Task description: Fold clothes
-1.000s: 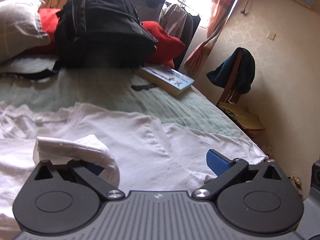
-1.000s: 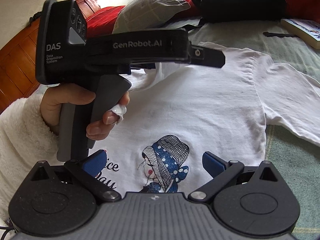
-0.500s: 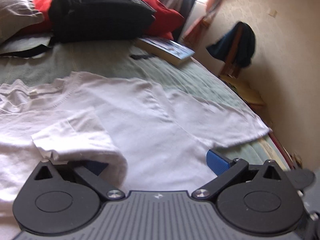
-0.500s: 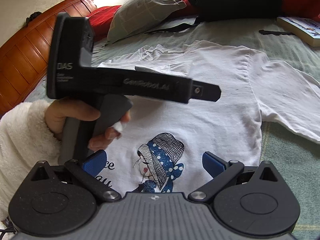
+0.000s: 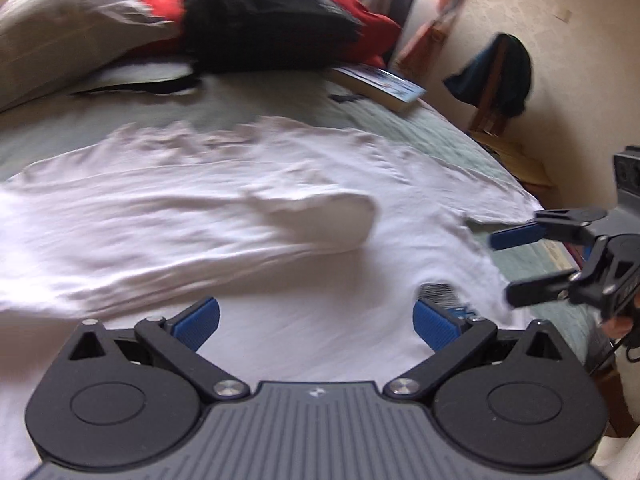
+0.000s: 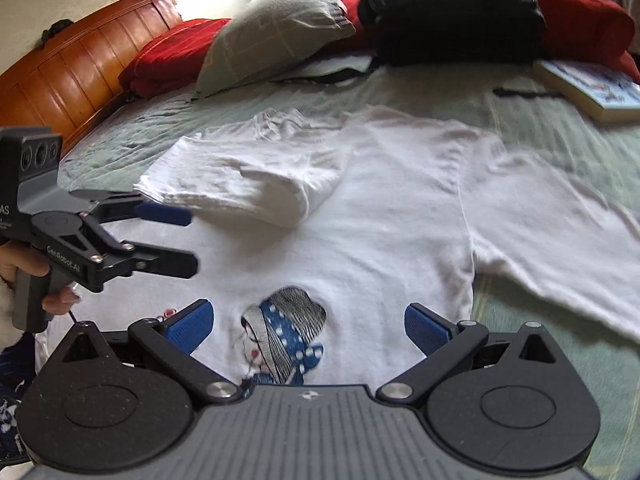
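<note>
A white T-shirt (image 6: 400,220) with a printed girl in a blue dotted hat (image 6: 286,340) lies face up on the green bedspread (image 6: 560,140). One sleeve (image 6: 256,188) lies folded inward over the chest, and it also shows in the left wrist view as a blurred sleeve (image 5: 320,220). The other sleeve (image 6: 560,240) is spread flat to the right. My left gripper (image 5: 316,322) hovers open over the shirt body with nothing between its fingers. It shows from the side as the left gripper (image 6: 188,240), just short of the folded sleeve. My right gripper (image 6: 308,326) is open above the print, seen also as the right gripper (image 5: 506,268).
At the head of the bed are a black backpack (image 6: 448,12), a grey pillow (image 6: 280,32), red cushions (image 6: 168,56) and a book (image 6: 592,88). A wooden headboard (image 6: 68,72) runs along the left. A chair with dark clothes (image 5: 500,76) stands by the wall past the bed's edge.
The sleeve that hung over my left gripper's finger now lies folded on the chest. The left gripper has drawn back from it, low and to the left. The right gripper has hardly moved.
</note>
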Demonstrator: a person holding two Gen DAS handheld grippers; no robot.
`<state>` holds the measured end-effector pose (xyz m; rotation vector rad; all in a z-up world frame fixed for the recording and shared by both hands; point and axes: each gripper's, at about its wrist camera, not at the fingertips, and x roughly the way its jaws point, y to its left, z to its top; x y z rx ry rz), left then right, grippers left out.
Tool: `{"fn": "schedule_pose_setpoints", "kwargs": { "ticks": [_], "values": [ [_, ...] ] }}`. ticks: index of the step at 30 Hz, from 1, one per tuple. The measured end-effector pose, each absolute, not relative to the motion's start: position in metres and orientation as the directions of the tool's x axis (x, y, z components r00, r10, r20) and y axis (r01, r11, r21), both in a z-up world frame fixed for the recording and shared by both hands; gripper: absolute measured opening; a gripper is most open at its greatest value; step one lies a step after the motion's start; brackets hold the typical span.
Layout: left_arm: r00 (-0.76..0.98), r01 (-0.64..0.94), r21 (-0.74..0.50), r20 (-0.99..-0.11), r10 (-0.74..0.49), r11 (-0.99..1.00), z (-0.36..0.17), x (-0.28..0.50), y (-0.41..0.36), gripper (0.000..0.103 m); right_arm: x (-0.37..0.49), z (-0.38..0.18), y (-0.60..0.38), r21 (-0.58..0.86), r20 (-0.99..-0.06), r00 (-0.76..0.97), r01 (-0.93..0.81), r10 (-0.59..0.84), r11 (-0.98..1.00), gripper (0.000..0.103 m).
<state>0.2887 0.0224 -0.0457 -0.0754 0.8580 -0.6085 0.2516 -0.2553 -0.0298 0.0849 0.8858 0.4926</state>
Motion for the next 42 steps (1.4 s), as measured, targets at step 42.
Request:
{"fn": "schedule_pose_setpoints", "kwargs": {
  "ticks": [42],
  "values": [
    [0.765, 0.186, -0.429, -0.502, -0.404, 0.884, -0.053, 0.375, 0.166, 0.102, 0.292, -0.024, -0.216, 0.270, -0.705, 0.540, -0.394, 0.459, 0.878, 0.103]
  ]
}}
